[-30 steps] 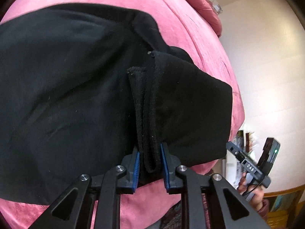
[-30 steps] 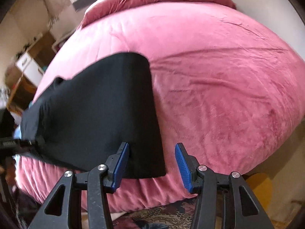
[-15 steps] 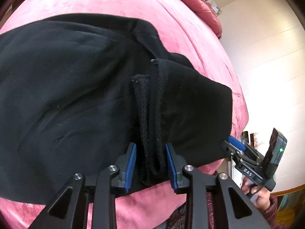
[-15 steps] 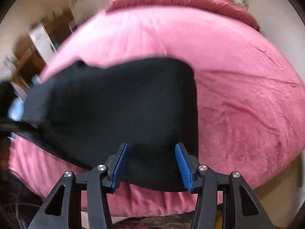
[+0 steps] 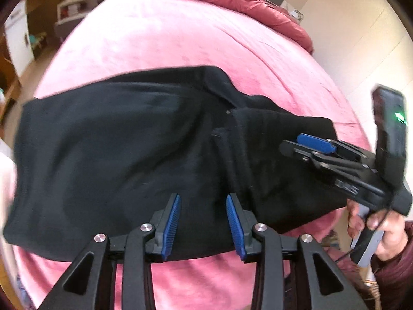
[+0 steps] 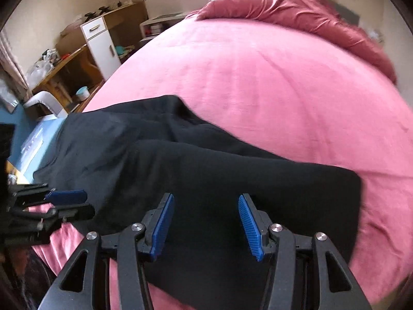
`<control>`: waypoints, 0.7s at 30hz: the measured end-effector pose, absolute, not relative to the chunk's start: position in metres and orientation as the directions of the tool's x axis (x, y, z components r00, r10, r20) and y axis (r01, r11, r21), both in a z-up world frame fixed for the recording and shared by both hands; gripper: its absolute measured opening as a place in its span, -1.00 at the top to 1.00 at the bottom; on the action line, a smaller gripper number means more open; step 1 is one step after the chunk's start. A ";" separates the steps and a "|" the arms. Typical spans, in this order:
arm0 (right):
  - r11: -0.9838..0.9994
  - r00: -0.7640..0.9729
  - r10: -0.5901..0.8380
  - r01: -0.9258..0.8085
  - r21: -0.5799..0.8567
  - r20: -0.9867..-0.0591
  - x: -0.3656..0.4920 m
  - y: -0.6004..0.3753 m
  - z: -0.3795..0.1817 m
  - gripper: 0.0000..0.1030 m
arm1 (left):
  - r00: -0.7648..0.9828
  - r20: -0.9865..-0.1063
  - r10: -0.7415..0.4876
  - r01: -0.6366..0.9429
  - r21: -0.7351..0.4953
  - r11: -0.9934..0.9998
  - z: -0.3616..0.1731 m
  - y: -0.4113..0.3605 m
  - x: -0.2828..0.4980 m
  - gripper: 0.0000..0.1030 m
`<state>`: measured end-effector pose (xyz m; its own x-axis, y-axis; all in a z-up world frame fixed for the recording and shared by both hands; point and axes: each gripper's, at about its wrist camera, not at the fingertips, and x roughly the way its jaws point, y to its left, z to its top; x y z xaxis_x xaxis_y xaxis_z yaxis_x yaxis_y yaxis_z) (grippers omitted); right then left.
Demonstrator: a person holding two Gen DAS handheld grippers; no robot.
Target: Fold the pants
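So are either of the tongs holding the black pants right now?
Neither. The left tongs are opening over the black pants, pads clear of the cloth; the right tongs stand open above them.

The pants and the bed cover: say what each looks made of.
Pants: a soft, matte black knit, maybe fleece or jersey; it drapes in loose rolls and shows no sheen.
Bed cover: a plush pink pile, likely velvet or fleece; light streaks and brush marks shade its surface.

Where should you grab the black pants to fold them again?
Probably the thick ribbed cuff end lying on top of the pants. It bunches into a ridge the left gripper, jaws opening and empty, can pinch from the near bed edge.
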<state>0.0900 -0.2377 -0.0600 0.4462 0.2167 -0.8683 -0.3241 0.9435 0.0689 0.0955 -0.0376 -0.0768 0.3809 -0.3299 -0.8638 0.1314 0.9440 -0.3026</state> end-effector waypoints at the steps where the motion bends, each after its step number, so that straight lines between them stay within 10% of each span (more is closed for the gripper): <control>1: 0.944 0.439 0.205 -0.323 0.059 -0.875 0.096 -0.233 -0.066 -0.05 | 0.391 -0.867 -0.309 0.122 -0.284 0.951 -0.075 -0.033 0.093 0.26; 13: 0.951 0.446 0.132 -0.308 -0.014 -0.885 0.108 -0.221 -0.092 -0.18 | 0.433 -0.879 -0.201 0.010 -0.219 0.976 -0.065 0.007 0.078 0.22; 21: 0.954 0.451 0.123 -0.299 -0.020 -0.884 0.108 -0.220 -0.090 -0.19 | 0.411 -0.854 -0.318 -0.185 -0.420 0.889 -0.069 0.079 0.052 -0.16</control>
